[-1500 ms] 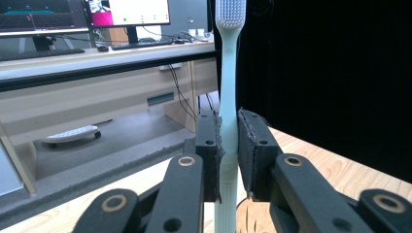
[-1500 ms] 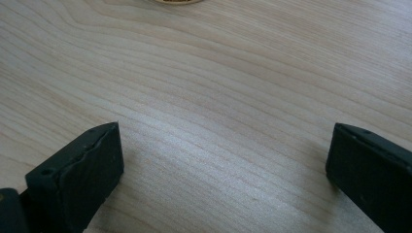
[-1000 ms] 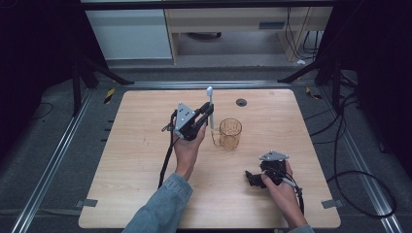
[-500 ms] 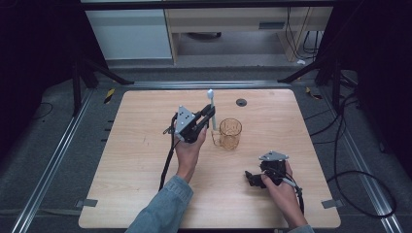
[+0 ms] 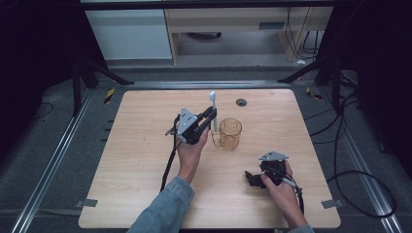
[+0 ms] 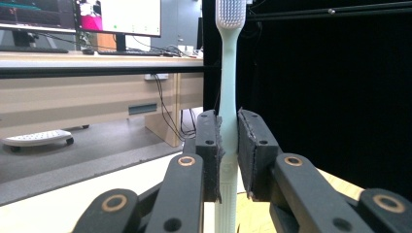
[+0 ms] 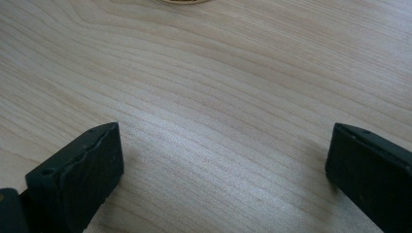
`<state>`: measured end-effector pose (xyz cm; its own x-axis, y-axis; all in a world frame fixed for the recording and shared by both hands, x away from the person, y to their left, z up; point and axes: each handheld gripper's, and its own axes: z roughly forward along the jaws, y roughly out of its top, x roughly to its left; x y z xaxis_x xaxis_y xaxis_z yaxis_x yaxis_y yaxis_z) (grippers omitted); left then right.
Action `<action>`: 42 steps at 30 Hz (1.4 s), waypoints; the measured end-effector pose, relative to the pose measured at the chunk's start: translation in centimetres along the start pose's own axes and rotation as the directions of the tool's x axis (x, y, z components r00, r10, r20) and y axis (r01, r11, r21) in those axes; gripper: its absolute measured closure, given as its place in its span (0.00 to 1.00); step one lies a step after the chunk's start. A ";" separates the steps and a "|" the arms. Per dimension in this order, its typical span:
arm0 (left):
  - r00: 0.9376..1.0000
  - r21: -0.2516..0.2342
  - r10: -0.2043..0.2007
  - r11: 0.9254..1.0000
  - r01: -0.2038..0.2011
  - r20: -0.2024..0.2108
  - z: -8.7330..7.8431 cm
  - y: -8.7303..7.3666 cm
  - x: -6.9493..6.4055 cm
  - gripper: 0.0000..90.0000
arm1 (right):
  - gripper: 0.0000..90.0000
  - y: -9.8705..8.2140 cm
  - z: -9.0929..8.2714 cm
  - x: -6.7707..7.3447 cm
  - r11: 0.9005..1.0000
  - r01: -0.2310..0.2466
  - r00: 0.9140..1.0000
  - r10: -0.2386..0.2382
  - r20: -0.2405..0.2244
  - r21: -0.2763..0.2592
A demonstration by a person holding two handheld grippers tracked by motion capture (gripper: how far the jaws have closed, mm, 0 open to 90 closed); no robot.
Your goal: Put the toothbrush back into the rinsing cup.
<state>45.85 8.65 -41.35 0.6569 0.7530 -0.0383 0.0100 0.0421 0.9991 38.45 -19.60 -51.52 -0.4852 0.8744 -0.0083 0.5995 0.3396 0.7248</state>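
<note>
1. The left gripper (image 5: 210,115), raised above the centre of the wooden table (image 5: 121,160), clamps its jaws tight on the handle of a pale toothbrush (image 5: 213,110), which stands upright with its bristled head at twelve o'clock.
2. In the left gripper view, both pads press the toothbrush (image 6: 227,97) from either side.
3. An amber glass cup (image 5: 230,133) stands on the table just beside the toothbrush, at its four o'clock.
4. The right gripper (image 5: 250,178) rests low near the table's five o'clock corner, jaws spread wide over bare wood, holding nothing.
</note>
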 end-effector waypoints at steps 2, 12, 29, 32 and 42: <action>1.000 0.002 0.006 1.000 -0.006 -0.002 0.1 -0.1 -0.1 0.88 | 0.01 0.0 0.0 0.0 1.000 -0.001 1.000 0.001 0.000 0.000; 1.000 0.012 0.004 1.000 -0.004 -0.006 0.2 -0.8 -0.1 0.88 | 0.01 0.0 0.0 0.0 1.000 0.001 1.000 -0.001 -0.002 0.002; 1.000 0.046 0.020 0.999 -0.020 -0.010 0.4 -2.4 -0.3 0.88 | 0.01 0.0 0.0 0.0 1.000 0.003 1.000 -0.003 -0.004 0.001; 1.000 0.052 0.023 0.998 -0.023 -0.011 0.4 -2.8 -0.4 0.88 | 0.01 0.0 0.0 0.0 1.000 0.003 1.000 -0.003 -0.004 0.001; 1.000 0.065 0.018 0.998 -0.017 -0.016 0.3 -3.6 -0.2 0.88 | 0.01 0.0 0.0 0.0 1.000 0.008 1.000 -0.008 -0.005 0.001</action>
<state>45.84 8.14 -44.90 0.6445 0.7643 -0.0208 0.0480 -0.0133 0.9988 38.45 -19.60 -51.50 -0.4929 0.8700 -0.0110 0.5964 0.3471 0.7238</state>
